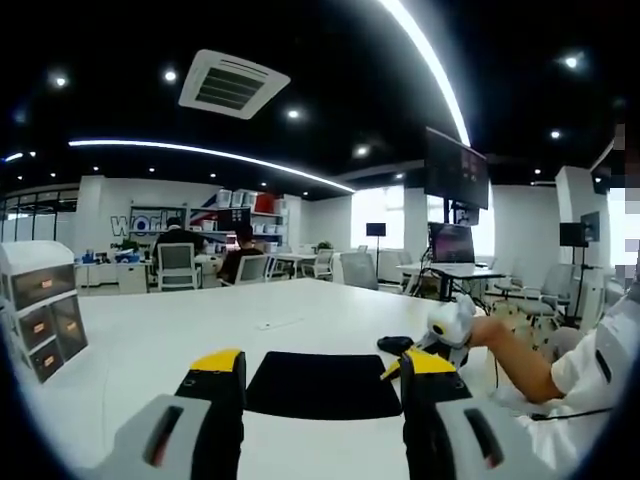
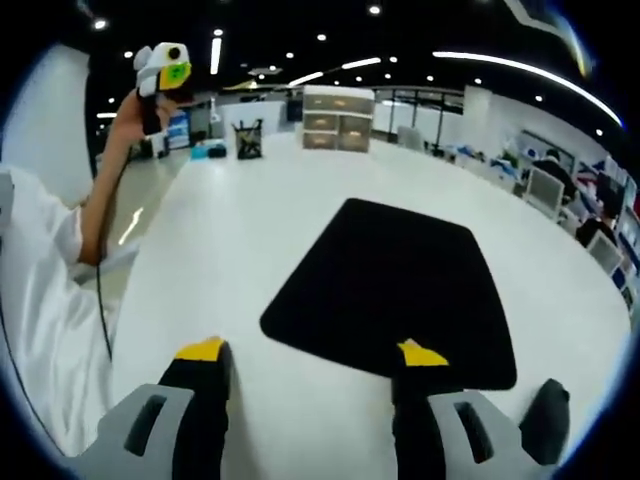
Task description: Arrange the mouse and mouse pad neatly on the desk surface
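The flat black rectangular mouse pad lies on the white worktop, just ahead of your right gripper, whose yellow-tipped jaws stand apart and hold nothing. The small black computer mouse sits on the worktop beside the pad's near right corner, next to the right jaw. In the left gripper view, the same pad lies between the spread, empty jaws of your left gripper, and the mouse rests just past the pad's far right corner. Your white-sleeved arm reaches in from the right. A white drawer unit stands at the worktop's left edge; office chairs and seated people occupy the background.
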`<act>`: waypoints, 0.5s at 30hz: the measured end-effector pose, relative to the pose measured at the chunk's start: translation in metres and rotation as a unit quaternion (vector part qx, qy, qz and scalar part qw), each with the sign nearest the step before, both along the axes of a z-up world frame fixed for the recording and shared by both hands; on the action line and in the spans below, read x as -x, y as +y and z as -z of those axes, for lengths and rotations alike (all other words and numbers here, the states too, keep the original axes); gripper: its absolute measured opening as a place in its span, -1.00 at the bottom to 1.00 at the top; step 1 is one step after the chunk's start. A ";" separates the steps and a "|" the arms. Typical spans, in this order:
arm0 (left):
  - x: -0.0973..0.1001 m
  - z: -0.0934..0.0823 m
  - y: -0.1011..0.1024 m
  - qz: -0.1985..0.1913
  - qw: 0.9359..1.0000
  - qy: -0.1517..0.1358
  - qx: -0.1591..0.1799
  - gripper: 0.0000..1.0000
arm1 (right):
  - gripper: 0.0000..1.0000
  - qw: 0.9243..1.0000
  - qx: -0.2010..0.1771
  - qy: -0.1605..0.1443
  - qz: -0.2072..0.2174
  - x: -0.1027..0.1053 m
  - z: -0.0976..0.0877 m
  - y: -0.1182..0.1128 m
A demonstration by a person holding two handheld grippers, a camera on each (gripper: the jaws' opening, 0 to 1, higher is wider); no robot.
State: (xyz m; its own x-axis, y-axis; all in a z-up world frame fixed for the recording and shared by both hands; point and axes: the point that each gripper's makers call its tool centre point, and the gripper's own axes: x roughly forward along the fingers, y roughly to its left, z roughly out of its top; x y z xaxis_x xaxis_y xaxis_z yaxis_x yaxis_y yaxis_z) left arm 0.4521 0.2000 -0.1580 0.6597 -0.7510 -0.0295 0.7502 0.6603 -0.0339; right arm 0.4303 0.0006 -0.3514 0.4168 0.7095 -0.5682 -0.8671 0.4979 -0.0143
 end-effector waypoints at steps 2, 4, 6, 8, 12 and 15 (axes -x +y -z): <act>0.000 -0.001 0.000 0.000 1.000 -0.002 0.002 0.25 | 0.15 1.000 -0.001 -0.001 0.001 -0.002 -0.002 -0.001; 0.000 0.000 0.001 -0.001 1.000 -0.001 0.001 0.25 | 0.08 1.000 -0.006 -0.005 0.009 -0.006 -0.005 -0.003; 0.000 0.000 0.001 -0.001 1.000 0.000 0.001 0.25 | 0.00 1.000 -0.009 -0.007 0.016 -0.010 -0.006 -0.005; 0.001 -0.001 0.001 -0.001 1.000 -0.002 0.003 0.25 | -0.04 1.000 -0.010 -0.007 0.017 -0.011 -0.005 -0.007; 0.003 0.000 0.000 -0.001 1.000 -0.001 0.001 0.25 | -0.11 1.000 -0.014 -0.009 0.020 -0.014 -0.004 -0.011; 0.003 -0.001 0.001 -0.001 1.000 -0.002 0.003 0.25 | -0.15 1.000 -0.014 -0.010 0.023 -0.016 -0.004 -0.013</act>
State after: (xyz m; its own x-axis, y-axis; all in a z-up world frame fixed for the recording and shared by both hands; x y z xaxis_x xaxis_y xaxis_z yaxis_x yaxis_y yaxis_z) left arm 0.4495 0.2006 -0.1573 0.6620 -0.7492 -0.0220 0.7484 0.6623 -0.0341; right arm 0.4464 -0.0126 -0.3471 0.4604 0.7041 -0.5406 -0.8427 0.5382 -0.0166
